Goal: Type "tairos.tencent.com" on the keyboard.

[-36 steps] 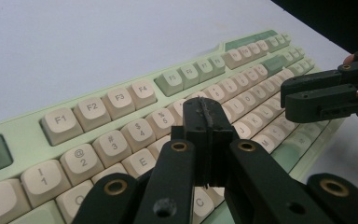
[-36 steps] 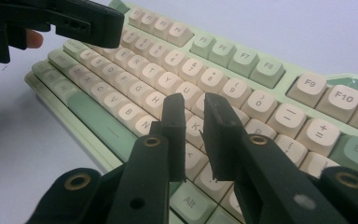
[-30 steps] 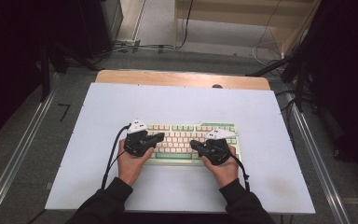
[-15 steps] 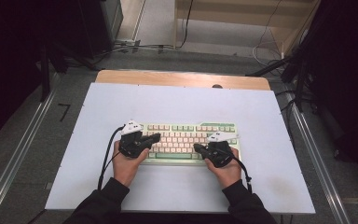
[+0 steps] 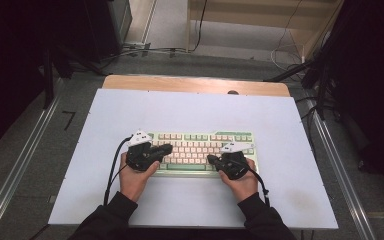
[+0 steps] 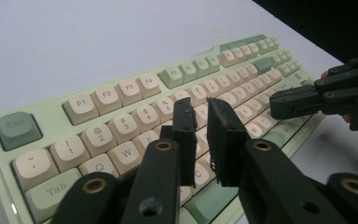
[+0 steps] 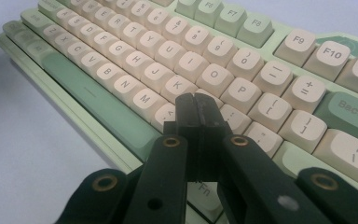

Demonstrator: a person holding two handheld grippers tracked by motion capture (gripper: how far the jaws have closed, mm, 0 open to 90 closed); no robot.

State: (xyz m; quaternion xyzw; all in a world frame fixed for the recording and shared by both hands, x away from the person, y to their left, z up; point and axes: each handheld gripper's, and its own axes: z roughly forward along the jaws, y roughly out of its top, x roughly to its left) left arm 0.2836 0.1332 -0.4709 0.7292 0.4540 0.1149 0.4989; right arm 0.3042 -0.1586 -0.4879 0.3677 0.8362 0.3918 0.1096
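Observation:
A pale green keyboard point(image 5: 202, 150) with cream and green keys lies on the white table top. My left gripper point(image 5: 169, 148) hovers over its left half, above the letter keys point(image 6: 200, 105). Its jaws have just been opening and stand a narrow gap apart, with nothing between them. My right gripper point(image 5: 211, 159) is over the right half, with its tips point(image 7: 195, 100) low above the keys near K and M. Its jaws are pressed together and hold nothing. In the left gripper view the right gripper point(image 6: 274, 103) reaches in from the right, above the keyboard.
The white table top point(image 5: 195, 110) has a wooden strip point(image 5: 195, 84) along its far edge. Metal rails point(image 5: 25, 155) run along both sides of the table. Cables point(image 5: 150, 49) lie on the floor beyond it. A cable trails back from each gripper towards the person's sleeves.
The left hand has shifted a little to the left over the keyboard's left end. The right hand has kept still.

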